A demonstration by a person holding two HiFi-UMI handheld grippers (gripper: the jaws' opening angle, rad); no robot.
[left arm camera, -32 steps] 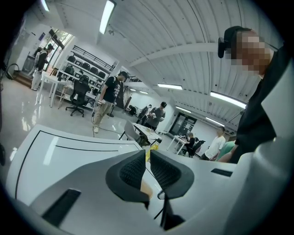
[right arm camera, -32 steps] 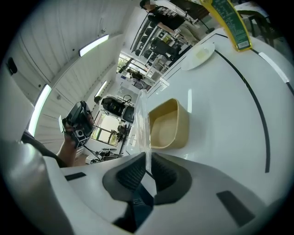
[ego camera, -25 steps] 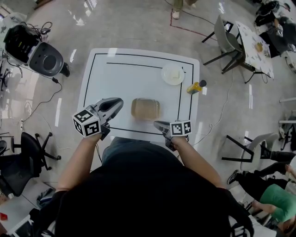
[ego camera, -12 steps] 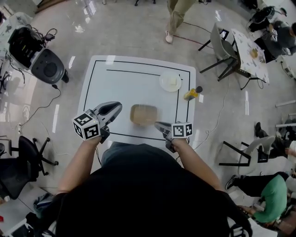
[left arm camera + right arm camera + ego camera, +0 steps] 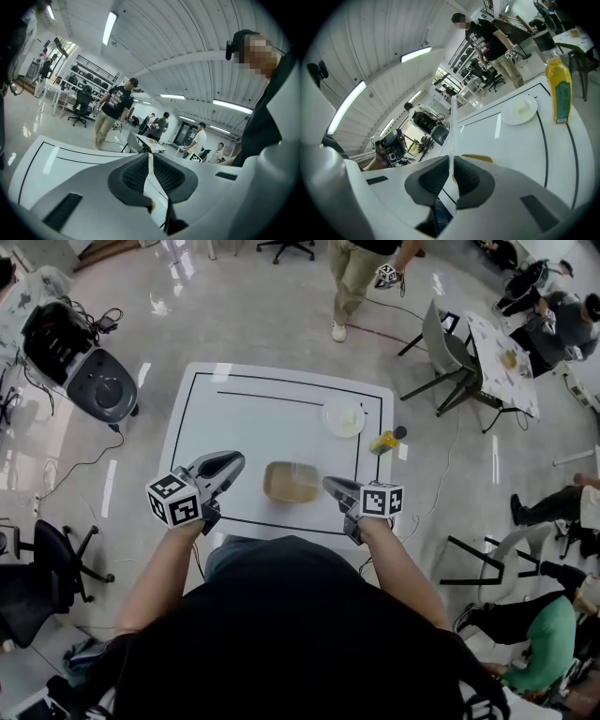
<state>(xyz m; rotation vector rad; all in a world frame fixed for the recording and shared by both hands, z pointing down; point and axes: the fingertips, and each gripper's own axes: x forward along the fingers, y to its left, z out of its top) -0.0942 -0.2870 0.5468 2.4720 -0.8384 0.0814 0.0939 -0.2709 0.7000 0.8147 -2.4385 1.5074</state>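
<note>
A tan tub (image 5: 292, 481) stands on the white table (image 5: 244, 418), between my two grippers and looking hazy, as if seen through clear plastic. My left gripper (image 5: 234, 461) hovers left of the tub. Its jaws are shut on a thin clear plastic film (image 5: 150, 161) that shows edge-on in the left gripper view (image 5: 150, 159). My right gripper (image 5: 329, 485) hovers at the tub's right. It is shut on the same kind of clear film (image 5: 453, 122), which rises from between its jaws (image 5: 452, 165). The tub's rim (image 5: 476, 158) peeks out just beyond them.
A white plate (image 5: 343, 418) with a pale piece on it and a yellow bottle (image 5: 386, 440) sit at the table's far right. A person (image 5: 361, 277) walks beyond the far edge. A grey chair (image 5: 445, 343) and a round machine (image 5: 89, 371) flank the table.
The right gripper has tilted up, so its view now shows the plate and bottle rather than the tub's inside. The walking person has come closer to the table. Both grippers stay shut.
</note>
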